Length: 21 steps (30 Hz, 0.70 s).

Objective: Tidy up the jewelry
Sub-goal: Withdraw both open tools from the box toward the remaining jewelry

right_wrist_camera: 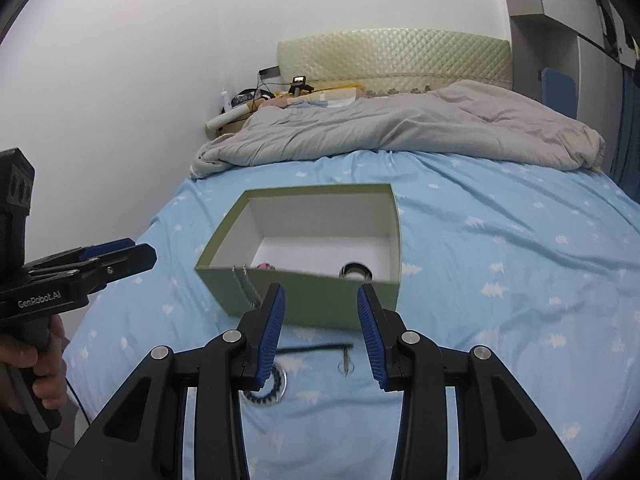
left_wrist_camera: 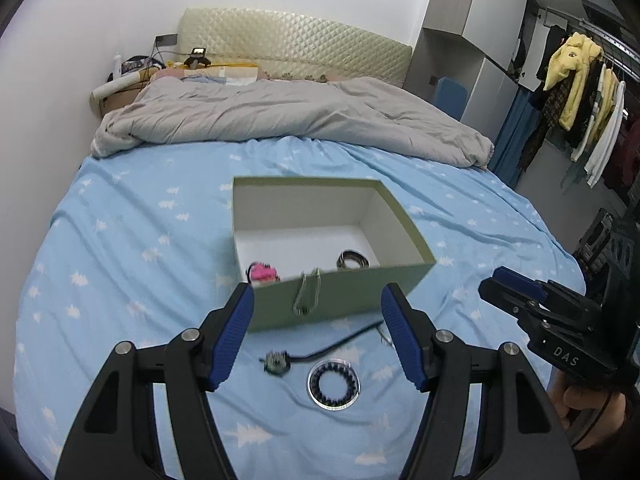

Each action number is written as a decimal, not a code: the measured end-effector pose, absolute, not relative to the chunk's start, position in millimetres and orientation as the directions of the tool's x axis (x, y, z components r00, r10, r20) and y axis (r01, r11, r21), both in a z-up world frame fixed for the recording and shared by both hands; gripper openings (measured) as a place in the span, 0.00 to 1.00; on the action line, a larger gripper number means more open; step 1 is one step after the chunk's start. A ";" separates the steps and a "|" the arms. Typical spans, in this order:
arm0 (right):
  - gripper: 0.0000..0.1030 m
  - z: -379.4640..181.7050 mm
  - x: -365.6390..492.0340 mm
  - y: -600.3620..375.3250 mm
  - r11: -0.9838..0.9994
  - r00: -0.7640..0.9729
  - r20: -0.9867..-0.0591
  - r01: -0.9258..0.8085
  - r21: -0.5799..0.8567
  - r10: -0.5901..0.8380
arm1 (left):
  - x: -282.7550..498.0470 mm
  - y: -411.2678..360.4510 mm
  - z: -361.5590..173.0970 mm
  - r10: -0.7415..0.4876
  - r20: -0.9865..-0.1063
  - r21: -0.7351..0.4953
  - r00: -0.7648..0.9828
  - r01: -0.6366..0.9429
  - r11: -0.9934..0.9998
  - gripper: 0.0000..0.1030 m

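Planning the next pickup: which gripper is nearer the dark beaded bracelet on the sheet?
Left gripper, hovering right above the bracelet. The right gripper is off to the bracelet's right.

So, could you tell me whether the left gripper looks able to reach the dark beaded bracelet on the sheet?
Probably yes. The left gripper is open and the beaded bracelet lies alone on the sheet, below and between its fingers, with nothing over it.

Blue bed sheet: green box, grey duvet, bracelet, black cord.
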State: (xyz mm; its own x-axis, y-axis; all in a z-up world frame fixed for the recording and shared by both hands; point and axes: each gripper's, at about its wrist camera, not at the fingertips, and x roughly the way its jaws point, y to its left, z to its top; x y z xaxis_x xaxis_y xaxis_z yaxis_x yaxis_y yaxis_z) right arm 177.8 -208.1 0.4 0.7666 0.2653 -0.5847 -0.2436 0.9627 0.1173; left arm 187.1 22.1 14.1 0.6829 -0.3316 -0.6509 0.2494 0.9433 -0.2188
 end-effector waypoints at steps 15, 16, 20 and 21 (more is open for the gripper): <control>0.34 -32.2 111.1 -224.0 0.967 0.782 -0.569 -0.211 0.144 0.255 | 138.9 9.2 -16.0 -0.370 -0.639 -0.268 0.674 0.255 0.929 0.56; 0.34 -33.3 106.8 -223.5 0.968 0.786 -0.565 -0.210 0.140 0.252 | 135.9 7.3 -18.3 -0.367 -0.640 -0.264 0.675 0.255 0.930 0.56; 0.34 -43.4 95.5 -222.7 0.965 0.780 -0.567 -0.215 0.152 0.264 | 127.0 4.8 -35.4 -0.368 -0.650 -0.276 0.665 0.244 0.929 0.55; 0.34 -46.6 93.6 -222.5 0.964 0.778 -0.569 -0.218 0.153 0.266 | 125.0 4.5 -40.6 -0.362 -0.653 -0.274 0.665 0.239 0.932 0.55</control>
